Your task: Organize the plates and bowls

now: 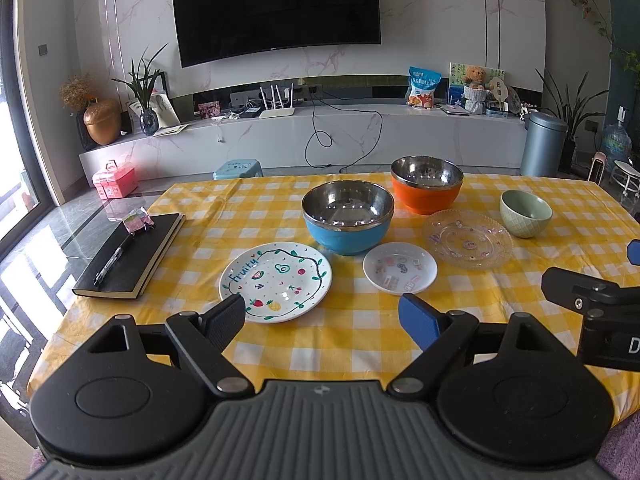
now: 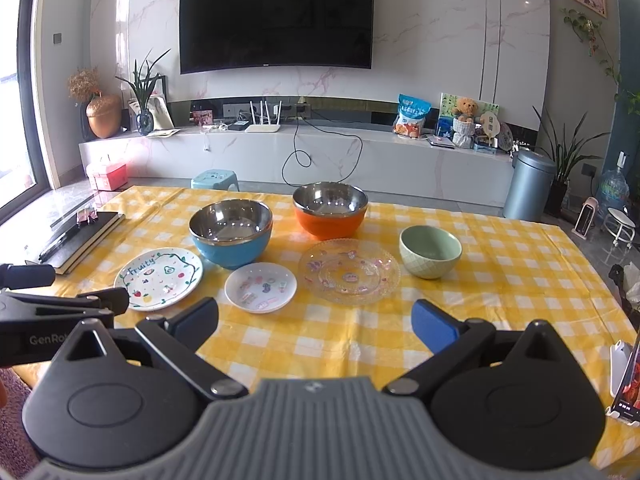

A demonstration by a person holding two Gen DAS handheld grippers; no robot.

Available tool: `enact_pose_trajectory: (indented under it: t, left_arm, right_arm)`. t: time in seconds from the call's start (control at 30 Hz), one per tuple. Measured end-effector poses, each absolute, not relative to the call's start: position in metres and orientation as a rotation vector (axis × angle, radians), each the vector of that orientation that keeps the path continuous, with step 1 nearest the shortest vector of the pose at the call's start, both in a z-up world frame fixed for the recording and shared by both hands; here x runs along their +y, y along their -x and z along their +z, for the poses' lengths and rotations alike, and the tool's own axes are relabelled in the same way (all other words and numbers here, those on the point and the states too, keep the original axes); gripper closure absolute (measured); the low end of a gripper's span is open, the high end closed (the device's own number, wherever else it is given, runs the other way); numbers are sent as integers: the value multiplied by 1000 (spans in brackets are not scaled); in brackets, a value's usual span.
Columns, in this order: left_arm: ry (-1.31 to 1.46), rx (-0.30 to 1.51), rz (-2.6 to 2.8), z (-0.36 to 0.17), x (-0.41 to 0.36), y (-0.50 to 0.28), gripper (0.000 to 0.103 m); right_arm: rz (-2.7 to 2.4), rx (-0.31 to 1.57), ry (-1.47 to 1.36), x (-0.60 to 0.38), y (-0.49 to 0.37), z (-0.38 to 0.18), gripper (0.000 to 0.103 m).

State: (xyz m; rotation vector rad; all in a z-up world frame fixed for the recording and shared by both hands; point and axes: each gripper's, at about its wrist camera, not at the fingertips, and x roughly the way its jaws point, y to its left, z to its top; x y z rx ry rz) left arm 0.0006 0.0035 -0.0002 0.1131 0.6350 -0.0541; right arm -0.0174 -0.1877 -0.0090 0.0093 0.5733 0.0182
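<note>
On the yellow checked tablecloth (image 1: 352, 344) lie a white "Fruity" plate (image 1: 276, 282) (image 2: 158, 278), a small white sticker plate (image 1: 400, 267) (image 2: 260, 287) and a clear glass plate (image 1: 467, 239) (image 2: 349, 271). Behind them stand a blue steel-lined bowl (image 1: 347, 217) (image 2: 231, 232), an orange steel-lined bowl (image 1: 426, 184) (image 2: 330, 210) and a pale green bowl (image 1: 525, 213) (image 2: 430, 251). My left gripper (image 1: 322, 322) is open and empty, just short of the Fruity plate. My right gripper (image 2: 316, 326) is open and empty, near the front of the small plate and glass plate.
A black notebook (image 1: 130, 256) with a pen lies at the table's left edge. A phone on a stand (image 2: 624, 376) sits at the right edge. Beyond the table are a TV wall, a low cabinet, a blue stool (image 1: 238, 170) and a grey bin (image 1: 543, 144).
</note>
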Motion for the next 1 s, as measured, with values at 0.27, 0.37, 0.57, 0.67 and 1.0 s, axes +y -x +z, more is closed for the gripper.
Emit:
enact_pose_trajectory:
  t: [0.27,0.37,0.57,0.67,1.0]
  left_arm:
    - [-113,636,-56,0,4,0,2]
    - [-112,635,-54,0,4,0,2]
    - [-112,635,-54,-1,3,-1,2]
    - [-112,635,-55,-1,4,-1,2]
    - [-107,640,-55,0,5,0,2]
  right_arm:
    - [19,575,-8,-188,17,-9,2]
    - [19,574,-8,-188,17,-9,2]
    - [19,575,-8,-188,17,-9,2]
    - [18,578,-7,-188,17,-11,2]
    - [17,593,-5,-187,16,-14,2]
